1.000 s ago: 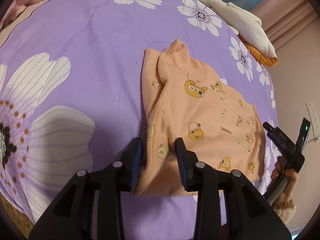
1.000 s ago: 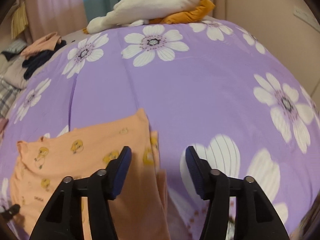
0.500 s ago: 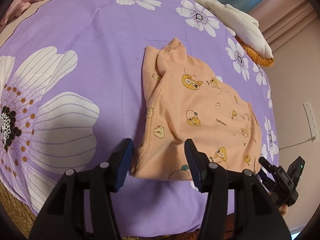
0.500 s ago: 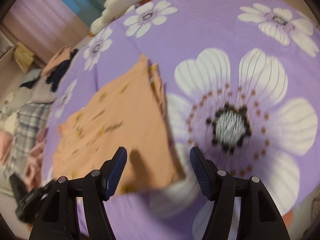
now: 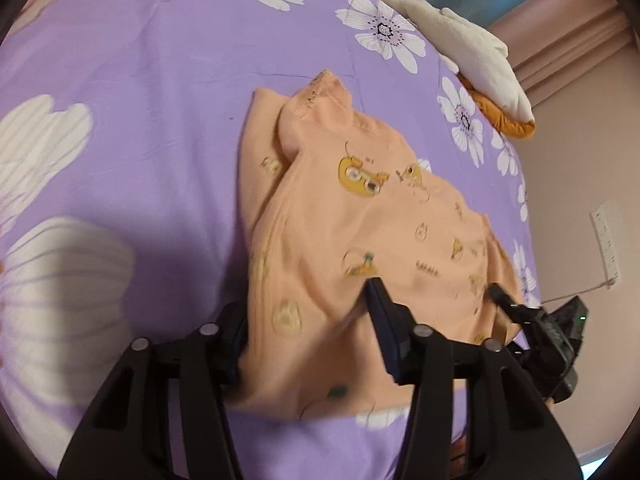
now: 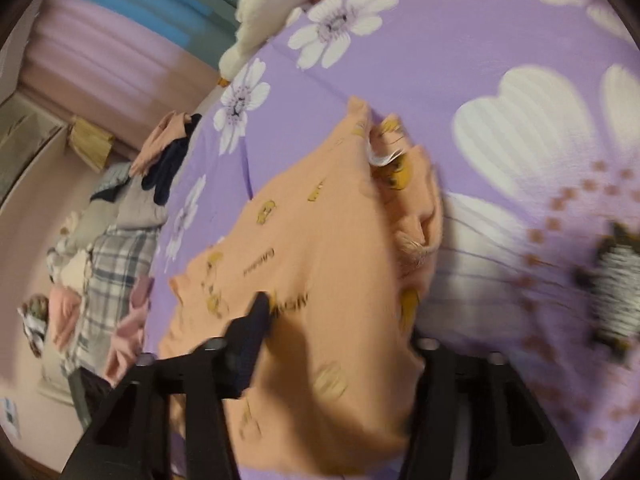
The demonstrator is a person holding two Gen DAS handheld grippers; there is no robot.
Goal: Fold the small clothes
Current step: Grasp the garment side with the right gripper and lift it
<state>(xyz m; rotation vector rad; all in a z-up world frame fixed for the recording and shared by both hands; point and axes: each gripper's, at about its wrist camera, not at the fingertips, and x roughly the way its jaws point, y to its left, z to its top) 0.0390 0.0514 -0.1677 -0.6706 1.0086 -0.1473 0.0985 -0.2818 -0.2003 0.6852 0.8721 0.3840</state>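
Note:
A small peach shirt [image 5: 360, 220] with yellow cartoon prints lies folded on the purple flowered bedspread [image 5: 140, 100]. My left gripper [image 5: 308, 332] is open, its jaws straddling the shirt's near edge, with cloth lying over the left finger. My right gripper [image 6: 336, 344] is open too, astride the shirt [image 6: 320, 240] at its near end, the cloth bulging between the jaws. The right gripper also shows at the right of the left wrist view [image 5: 536, 328], at the shirt's other corner.
A white and orange cushion [image 5: 480, 60] lies at the bed's far edge. A heap of other clothes [image 6: 112, 248] sits at the left in the right wrist view. A wall socket [image 5: 608, 240] is on the pink wall at right.
Both grippers have moved in onto the shirt's near edge, so that cloth now lies between each pair of open jaws. The right wrist view has tilted and come closer.

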